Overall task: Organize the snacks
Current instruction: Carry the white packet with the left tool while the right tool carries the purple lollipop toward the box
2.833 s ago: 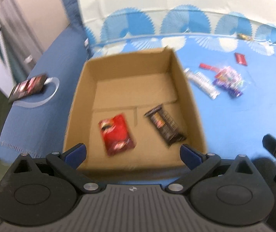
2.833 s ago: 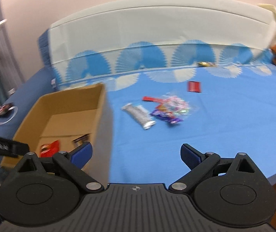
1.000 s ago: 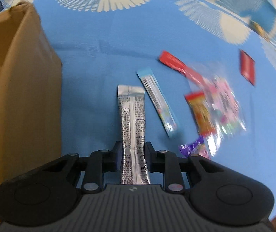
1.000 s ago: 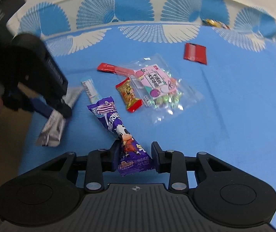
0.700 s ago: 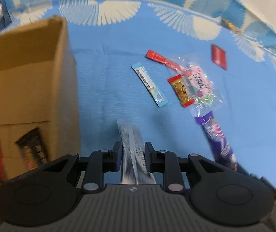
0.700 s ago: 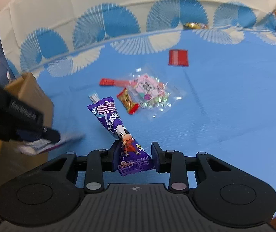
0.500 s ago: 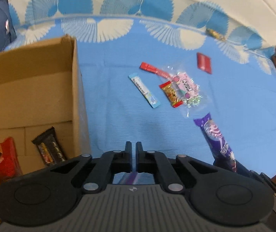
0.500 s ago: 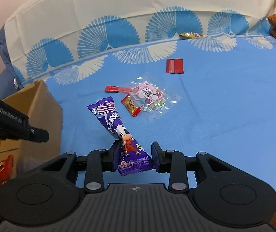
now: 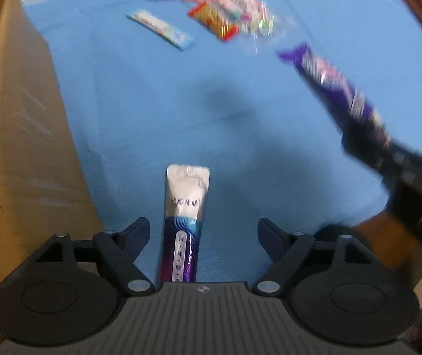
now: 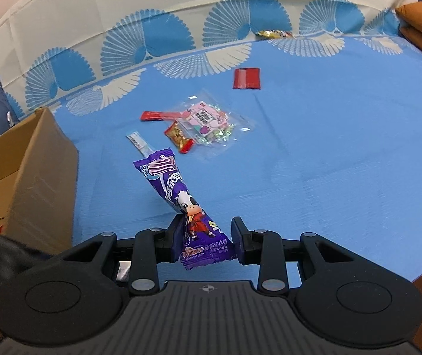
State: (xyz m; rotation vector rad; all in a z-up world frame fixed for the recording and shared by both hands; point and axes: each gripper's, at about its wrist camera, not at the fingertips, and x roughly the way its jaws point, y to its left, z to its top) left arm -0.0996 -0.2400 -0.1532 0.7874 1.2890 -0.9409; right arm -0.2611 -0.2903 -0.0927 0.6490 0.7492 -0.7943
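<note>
My left gripper (image 9: 203, 232) points down over the blue sheet and its jaws are opening. A silver and purple stick packet (image 9: 185, 207) lies between the fingers, and the pads stand clear of it. The brown cardboard box (image 9: 27, 124) stands close on the left. My right gripper (image 10: 206, 238) is shut on the lower end of a purple packet with a cartoon cow (image 10: 178, 195), held off the sheet. In the left wrist view that purple packet (image 9: 332, 88) shows blurred at the right.
Loose snacks lie on the sheet ahead: a clear candy bag (image 10: 211, 124), a small orange-red packet (image 10: 178, 139), a red stick (image 10: 157, 115), a light blue stick (image 10: 138, 142), a red square packet (image 10: 246, 78) and a gold candy (image 10: 273, 33). The box (image 10: 39, 171) is at the left.
My left gripper was shut on the silver packet, then fully shut; now it is wide with the packet loose between its fingers. The right gripper has lifted the purple packet.
</note>
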